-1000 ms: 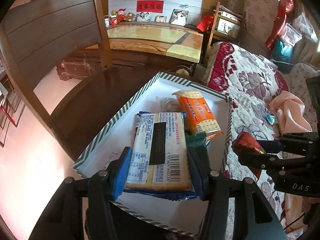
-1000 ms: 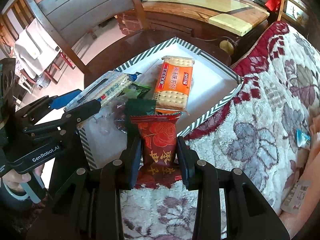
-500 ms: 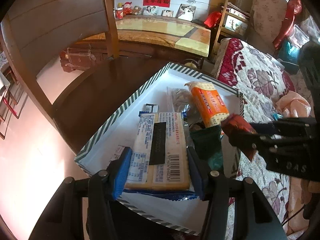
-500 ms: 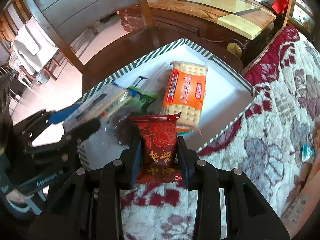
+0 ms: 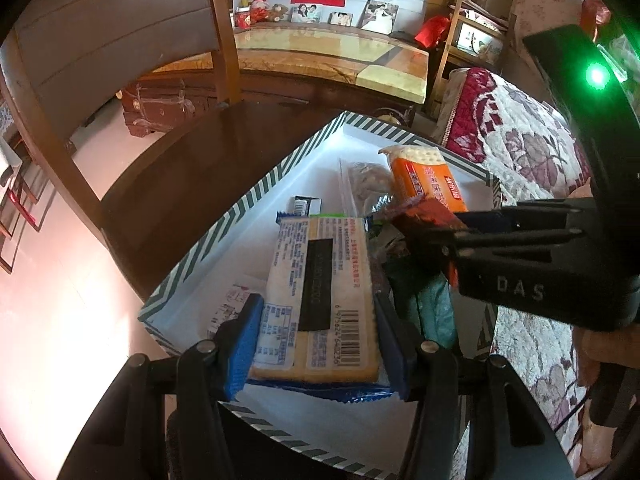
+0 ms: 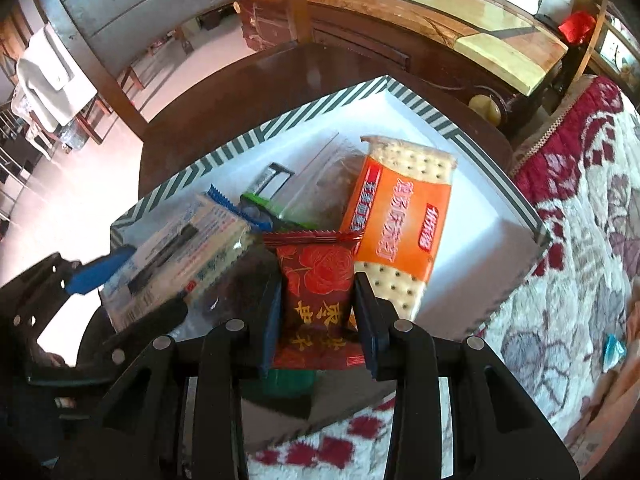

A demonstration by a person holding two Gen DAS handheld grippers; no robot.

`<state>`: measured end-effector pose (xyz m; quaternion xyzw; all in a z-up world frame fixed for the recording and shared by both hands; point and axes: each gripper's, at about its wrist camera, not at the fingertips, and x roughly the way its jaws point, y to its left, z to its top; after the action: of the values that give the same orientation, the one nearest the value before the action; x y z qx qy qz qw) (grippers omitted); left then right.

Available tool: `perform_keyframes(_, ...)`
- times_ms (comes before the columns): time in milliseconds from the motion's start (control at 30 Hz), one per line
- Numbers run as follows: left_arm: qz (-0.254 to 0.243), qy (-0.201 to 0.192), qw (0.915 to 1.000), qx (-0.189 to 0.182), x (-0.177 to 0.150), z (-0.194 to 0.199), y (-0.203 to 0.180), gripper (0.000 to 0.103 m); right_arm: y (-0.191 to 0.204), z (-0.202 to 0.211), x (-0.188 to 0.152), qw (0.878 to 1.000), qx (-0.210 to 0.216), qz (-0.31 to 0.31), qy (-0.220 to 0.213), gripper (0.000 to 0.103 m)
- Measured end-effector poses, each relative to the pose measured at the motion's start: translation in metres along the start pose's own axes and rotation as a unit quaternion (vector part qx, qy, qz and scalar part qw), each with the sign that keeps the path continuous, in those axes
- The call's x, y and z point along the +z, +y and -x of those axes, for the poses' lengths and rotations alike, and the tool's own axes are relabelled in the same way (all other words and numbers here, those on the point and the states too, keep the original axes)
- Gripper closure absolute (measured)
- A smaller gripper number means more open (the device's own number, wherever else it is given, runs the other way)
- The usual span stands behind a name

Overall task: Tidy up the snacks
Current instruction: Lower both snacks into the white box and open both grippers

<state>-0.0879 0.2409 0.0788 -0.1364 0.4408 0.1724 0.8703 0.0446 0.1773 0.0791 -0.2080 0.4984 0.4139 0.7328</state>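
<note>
My left gripper (image 5: 316, 344) is shut on a white-and-blue cracker pack (image 5: 320, 288), held low over the near left part of a white box with a green-striped rim (image 5: 256, 200). The right gripper (image 6: 316, 312) is shut on a red rose-printed packet (image 6: 316, 276) and hangs over the box's near middle, close beside the cracker pack (image 6: 180, 256). Inside the box lie an orange cracker pack (image 6: 400, 220), a clear bag of brown snacks (image 5: 366, 176) and green packets (image 6: 264, 204). From the left wrist view the right gripper (image 5: 432, 236) reaches in from the right.
The box rests on a round dark wooden table (image 5: 180, 168) with a wooden chair (image 5: 100, 40) behind it. A red-and-white floral blanket (image 6: 580, 240) borders the box on the right, with a small blue wrapper (image 6: 614, 350) on it. A stone-topped table (image 5: 340, 52) stands farther back.
The right gripper has carried the red packet leftward from over the blanket to over the box, next to the left gripper. The left gripper keeps its grip and has barely shifted.
</note>
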Motion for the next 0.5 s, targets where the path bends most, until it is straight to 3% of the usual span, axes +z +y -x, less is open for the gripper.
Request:
perform_keyframes(133, 0.004, 0.006, 1.0000, 0.003, -0.001, -0.003, 0.000, 0.044, -0.001, 0.000, 0.001, 1.000, 0.023, -0.013, -0.010, 0.061)
perform_keyframes(200, 0.004, 0.009, 0.9999, 0.003, -0.001, -0.004, 0.000, 0.042, 0.000, 0.002, -0.001, 1.000, 0.023, -0.014, -0.011, 0.051)
perform_keyframes(500, -0.004, -0.008, 0.9999, 0.010, 0.001, 0.006, -0.009, 0.032, -0.006, 0.026, -0.021, 0.998, 0.033, -0.034, -0.030, 0.051)
